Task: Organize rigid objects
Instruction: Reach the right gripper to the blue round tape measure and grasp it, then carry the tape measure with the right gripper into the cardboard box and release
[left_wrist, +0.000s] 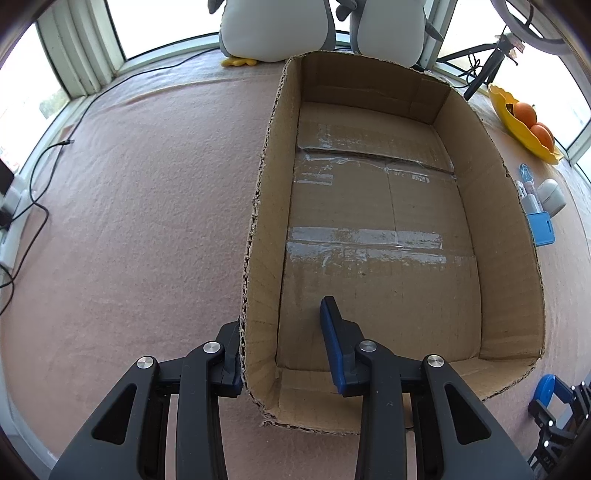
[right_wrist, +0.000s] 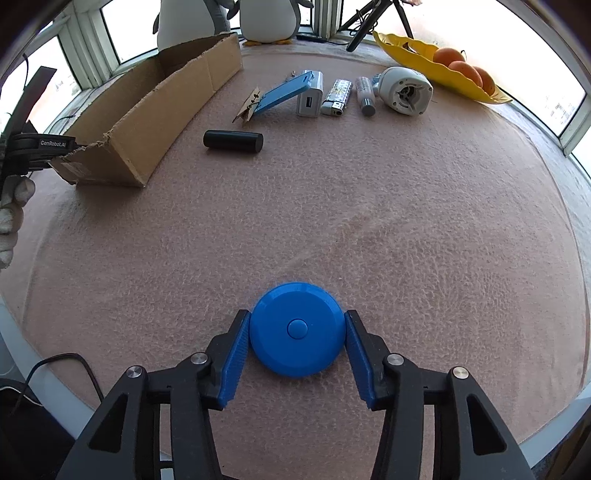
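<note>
One blue disc (right_wrist: 297, 328), three oranges (right_wrist: 463, 70)

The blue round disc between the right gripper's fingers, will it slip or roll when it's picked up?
The blue disc looks like smooth hard plastic, so the right gripper may slip on its curved rim. Lying flat on the pink cloth, it probably won't roll unless tipped on edge. It seems rigid and likely light.
</note>
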